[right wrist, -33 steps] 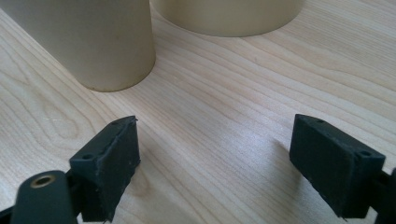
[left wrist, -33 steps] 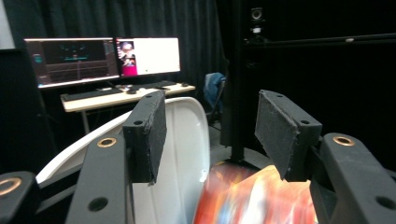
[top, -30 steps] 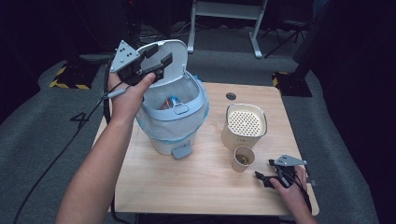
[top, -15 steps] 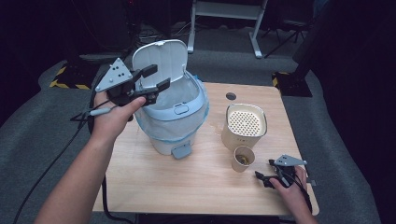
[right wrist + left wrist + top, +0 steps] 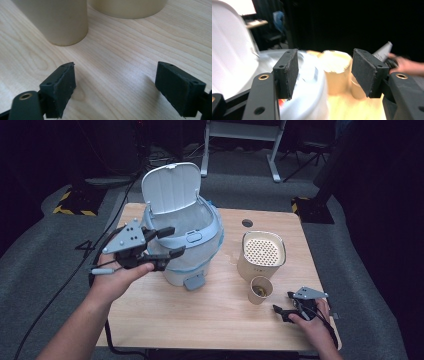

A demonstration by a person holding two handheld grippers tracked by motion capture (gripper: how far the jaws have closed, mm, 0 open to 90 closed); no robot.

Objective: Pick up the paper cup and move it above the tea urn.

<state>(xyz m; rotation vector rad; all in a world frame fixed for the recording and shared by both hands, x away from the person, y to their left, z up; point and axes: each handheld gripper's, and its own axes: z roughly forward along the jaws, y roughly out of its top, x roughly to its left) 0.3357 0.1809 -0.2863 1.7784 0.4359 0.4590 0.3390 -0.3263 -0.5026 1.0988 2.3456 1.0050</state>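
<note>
Pale, matt wood-grain table [image 5: 210, 320]; smooth, glossy plastic bin [image 5: 200, 255]; matt beige paper cup [image 5: 260, 290].

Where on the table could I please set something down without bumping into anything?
The widest bare wood is the front strip of the table, between the bin and the near edge. Another free patch lies along the far right edge, behind the perforated container. It is crowded front right: paper cup and right gripper sit close together.

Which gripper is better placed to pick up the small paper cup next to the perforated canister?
Right. The right gripper rests open on the table just beside the small paper cup, while the left gripper is across the table by the open bin.
</note>
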